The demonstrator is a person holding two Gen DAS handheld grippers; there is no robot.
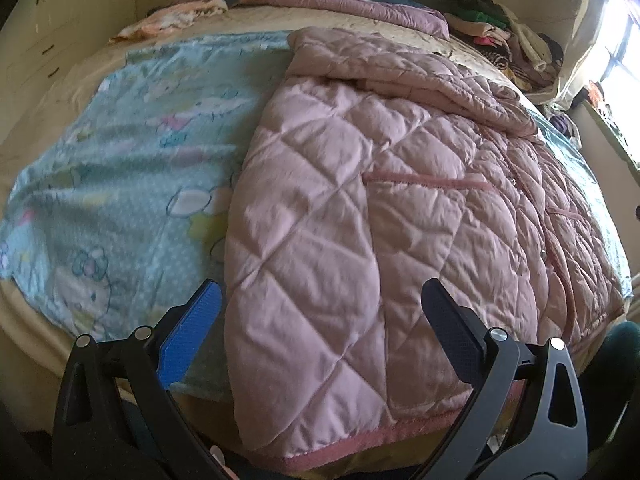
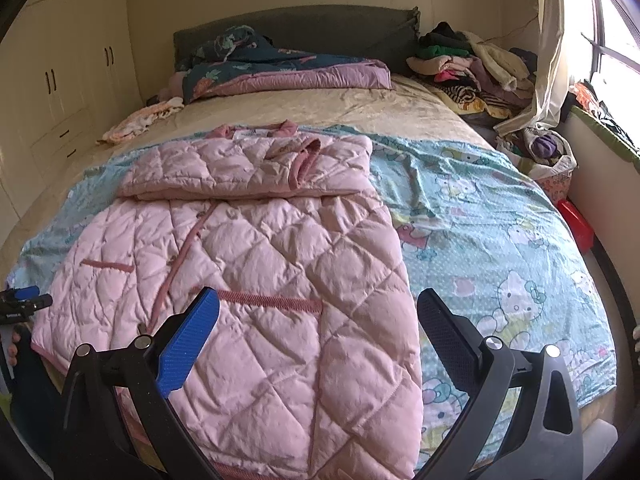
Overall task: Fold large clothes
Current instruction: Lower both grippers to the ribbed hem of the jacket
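The pink quilted coat [image 2: 248, 264] lies flat on a pale blue cartoon-print blanket [image 2: 492, 240] spread across the bed [image 2: 320, 114], front side up, with its snap placket and two darker pink pocket welts showing. The upper part, with a sleeve and the collar, is already doubled over across the chest as a thick band on the far side.

The coat's long axis runs from the hem at the near edge of the bed, just in front of both cameras, away toward the headboard [image 2: 296, 28]; the collar end points at the headboard and the hem points at the person.

It looks padded and puffy, so I judge it light for its bulk, soft and springy instead of stiff. The shell has a slight sheen and may slip against itself, and a fold will probably loft back up unless pressed. The banded hem corners and the side seams look like the firmest places to pinch, since a single layer of quilting there gives the pads something to bite.

The left hand-held gripper [image 1: 320, 320] hovers over the hem with its jaws spread wide, holding nothing. The right hand-held gripper [image 2: 318, 324] is likewise wide apart and empty above the coat's right lower panel.
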